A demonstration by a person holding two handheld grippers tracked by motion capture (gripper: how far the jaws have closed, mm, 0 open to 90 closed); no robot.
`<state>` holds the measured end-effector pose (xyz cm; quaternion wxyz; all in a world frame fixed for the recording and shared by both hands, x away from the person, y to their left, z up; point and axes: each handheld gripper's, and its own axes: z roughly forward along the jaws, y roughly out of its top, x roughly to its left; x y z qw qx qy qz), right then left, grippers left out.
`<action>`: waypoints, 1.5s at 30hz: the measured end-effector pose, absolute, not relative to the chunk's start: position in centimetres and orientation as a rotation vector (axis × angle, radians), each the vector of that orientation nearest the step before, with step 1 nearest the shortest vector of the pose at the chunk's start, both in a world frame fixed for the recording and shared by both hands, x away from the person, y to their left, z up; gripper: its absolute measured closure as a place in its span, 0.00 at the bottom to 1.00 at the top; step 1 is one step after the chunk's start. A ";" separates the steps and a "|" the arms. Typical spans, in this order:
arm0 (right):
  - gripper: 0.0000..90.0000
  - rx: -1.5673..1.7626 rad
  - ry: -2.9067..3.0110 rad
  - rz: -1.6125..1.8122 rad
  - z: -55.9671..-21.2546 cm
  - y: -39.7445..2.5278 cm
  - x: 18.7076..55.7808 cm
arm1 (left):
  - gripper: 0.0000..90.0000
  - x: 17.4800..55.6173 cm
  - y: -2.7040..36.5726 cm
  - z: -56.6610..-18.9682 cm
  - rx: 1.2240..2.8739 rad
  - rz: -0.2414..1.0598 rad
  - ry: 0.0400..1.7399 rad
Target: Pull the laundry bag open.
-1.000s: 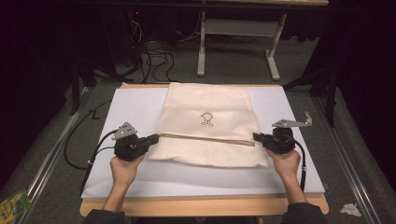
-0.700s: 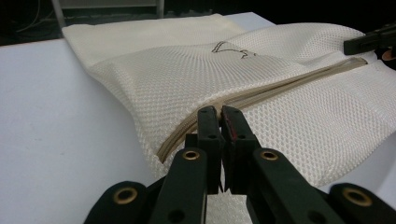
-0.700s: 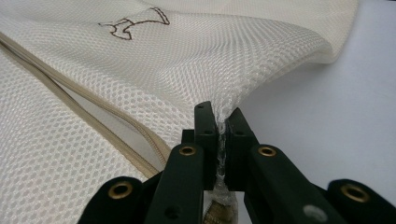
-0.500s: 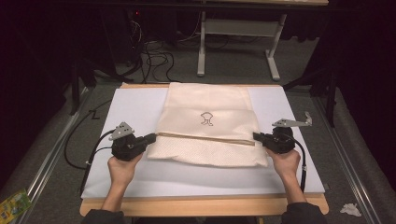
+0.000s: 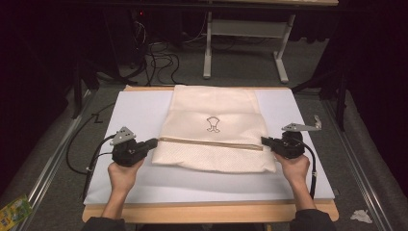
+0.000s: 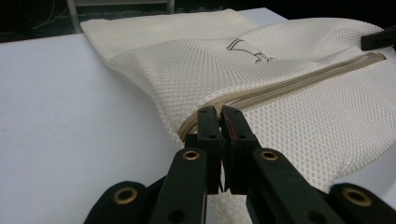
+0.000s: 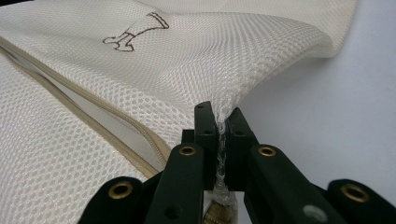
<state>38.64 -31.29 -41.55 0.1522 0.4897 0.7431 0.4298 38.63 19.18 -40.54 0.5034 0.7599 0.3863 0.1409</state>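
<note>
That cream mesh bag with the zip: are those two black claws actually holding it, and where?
Yes. The left gripper pinches the cream mesh zip bag at its zip's left end; the right gripper pinches mesh at the right edge.

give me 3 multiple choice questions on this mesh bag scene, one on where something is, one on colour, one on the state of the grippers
1. Where does the left gripper meet the mesh bag?
A. at the left end of the zip
B. at the far edge
C. on the printed figure

2. What colour is the mesh bag?
A. blue
B. cream
C. black

3. How does the right gripper stand?
A. wide open above the bag
B. lying apart from the bag
C. shut on a pinch of mesh

Answers:
1 A: in the left gripper view the jaws close at the end of the zip on the bag's side edge.
2 B: the bag shows cream on the white board in the high view.
3 C: in the right gripper view a fold of mesh is squeezed between the closed jaws.
</note>
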 end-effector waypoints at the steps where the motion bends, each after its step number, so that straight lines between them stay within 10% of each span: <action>1: 0.98 1.406 2.131 1.231 -41.6 -31.3 38.6 | 0.97 38.7 19.3 -40.5 1.832 0.341 0.937; 45: 0.96 1.455 2.199 1.097 -45.5 -31.3 38.5 | 0.96 37.1 19.4 -44.5 1.962 0.314 1.006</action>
